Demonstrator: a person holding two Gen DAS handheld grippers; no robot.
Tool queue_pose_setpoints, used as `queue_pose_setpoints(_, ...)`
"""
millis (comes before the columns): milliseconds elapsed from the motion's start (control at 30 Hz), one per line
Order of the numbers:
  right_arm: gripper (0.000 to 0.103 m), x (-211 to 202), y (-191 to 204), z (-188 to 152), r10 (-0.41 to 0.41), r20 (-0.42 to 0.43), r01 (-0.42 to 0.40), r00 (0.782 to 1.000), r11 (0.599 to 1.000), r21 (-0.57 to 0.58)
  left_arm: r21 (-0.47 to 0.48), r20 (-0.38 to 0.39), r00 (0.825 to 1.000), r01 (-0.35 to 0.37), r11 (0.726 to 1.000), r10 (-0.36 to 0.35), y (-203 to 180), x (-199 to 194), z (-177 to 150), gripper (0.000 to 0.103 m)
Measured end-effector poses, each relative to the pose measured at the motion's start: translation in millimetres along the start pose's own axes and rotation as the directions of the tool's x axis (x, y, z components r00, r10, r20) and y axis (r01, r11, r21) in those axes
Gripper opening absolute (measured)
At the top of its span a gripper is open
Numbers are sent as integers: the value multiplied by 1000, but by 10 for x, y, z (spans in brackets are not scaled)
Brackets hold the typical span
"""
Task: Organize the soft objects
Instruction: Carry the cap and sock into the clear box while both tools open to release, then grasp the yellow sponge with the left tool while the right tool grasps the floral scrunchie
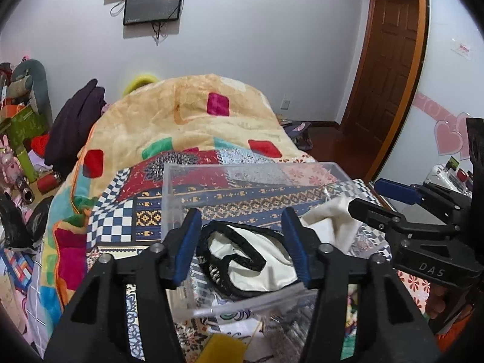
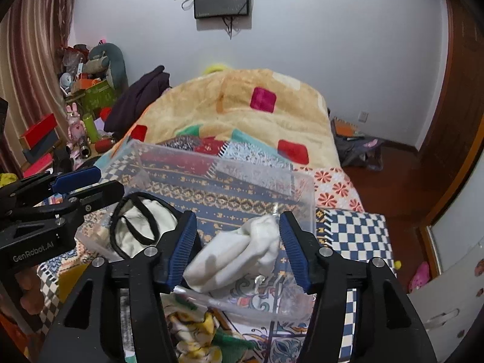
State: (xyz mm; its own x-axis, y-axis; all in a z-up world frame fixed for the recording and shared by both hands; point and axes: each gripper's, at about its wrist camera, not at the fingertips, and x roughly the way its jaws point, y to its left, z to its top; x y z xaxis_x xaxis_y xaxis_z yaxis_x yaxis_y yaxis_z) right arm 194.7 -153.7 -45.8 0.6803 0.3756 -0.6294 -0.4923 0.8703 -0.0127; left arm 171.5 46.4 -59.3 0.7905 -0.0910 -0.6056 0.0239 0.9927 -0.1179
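A clear plastic box (image 1: 172,199) (image 2: 305,199) sits on the patterned bedspread. In it lies a white cloth item with black trim (image 1: 251,260) (image 2: 139,227) at the left end, and a bunched white cloth (image 2: 239,251) (image 1: 329,217) at the right end. My left gripper (image 1: 242,245) is open, with its jaws on either side of the black-trimmed item. My right gripper (image 2: 237,245) is open, with the bunched white cloth between its jaws. Each gripper shows side-on in the other's view: the right (image 1: 381,202), the left (image 2: 87,187).
A folded yellow blanket (image 1: 187,118) with coloured squares is heaped at the far end of the bed. A dark garment (image 1: 75,121) hangs at its left. Cluttered shelves stand at the left (image 2: 81,96). A wooden door (image 1: 390,60) is at the right. Yellow patterned fabric (image 2: 193,332) lies near me.
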Motion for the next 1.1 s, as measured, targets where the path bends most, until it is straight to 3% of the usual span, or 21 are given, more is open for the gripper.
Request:
queue_pose_setpoints(67,58,-96,18,17,5,20,-5,1000,1000,-1,11,23,1000,3,1000,-3,-24,-127,7,63)
queue_pose_setpoints(200,73,-354,67,32,8,86,-7,996,1000,-4,30,73,997,5,1000,-7,-63,-414,-2,75)
queue_pose_setpoints(400,81,-678,93,-32,25,153,-24,988,1000,-10,56,110,994,4,998,-10,-94,-732,-82,96)
queue_pose_setpoints(600,81,-635,109,-233,18,122,-17,992,1000,-9,82,85,996,-3,997,-4,-86,-822,-295,99)
queue_pose_setpoints(933,81,-263,27,-574,49,-6,-48,999,998,45,68,-13,999,-30,997,31,18,-560,-747,99)
queue_pose_setpoints(1100,69,-140,42,-664,89,-51,-87,995,995,45,34,-64,997,-39,999,41,132,-380,-901,99)
